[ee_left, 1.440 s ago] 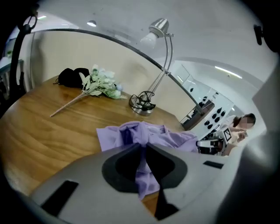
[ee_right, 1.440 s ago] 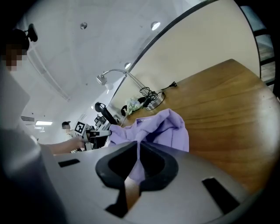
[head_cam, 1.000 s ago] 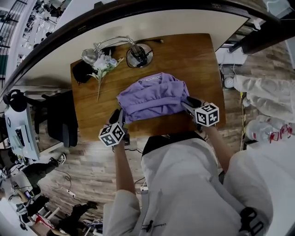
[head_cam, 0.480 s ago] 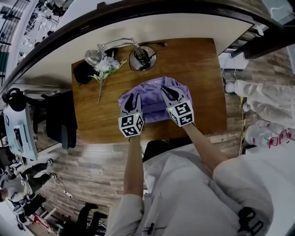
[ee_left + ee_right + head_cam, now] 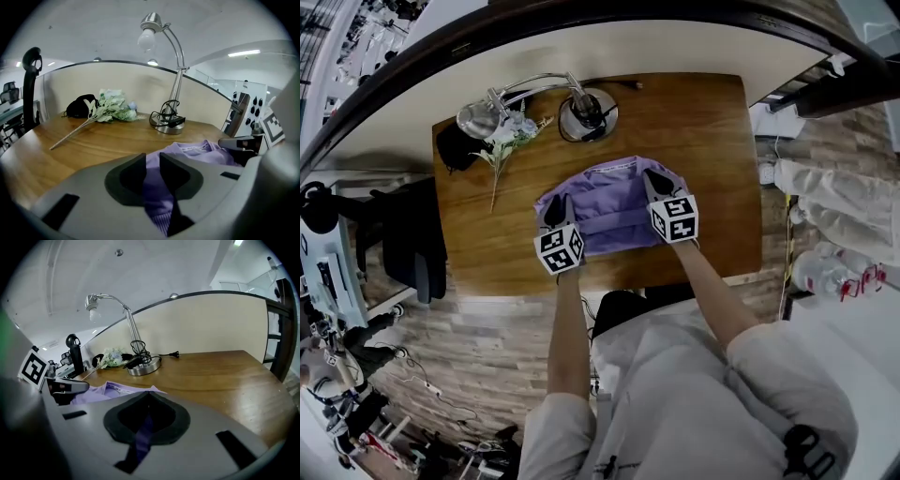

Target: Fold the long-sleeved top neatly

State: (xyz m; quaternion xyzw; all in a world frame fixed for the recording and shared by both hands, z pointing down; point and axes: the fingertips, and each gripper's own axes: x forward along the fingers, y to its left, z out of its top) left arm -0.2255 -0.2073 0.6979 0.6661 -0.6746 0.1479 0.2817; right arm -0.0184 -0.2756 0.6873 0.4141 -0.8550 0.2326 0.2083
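Top (image 5: 614, 192): both grippers moved from near edge to far part; right gripper (image 5: 651, 178) just clamped on cloth, left gripper (image 5: 556, 208) closing, jaws apart astride cloth; next fold likely imminent.

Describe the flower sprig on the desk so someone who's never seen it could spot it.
On the wooden desk, go to the far left corner, beside the silver lamp. The flower sprig lies flat there: pale blooms, green leaves and a long thin stem, the only plant.
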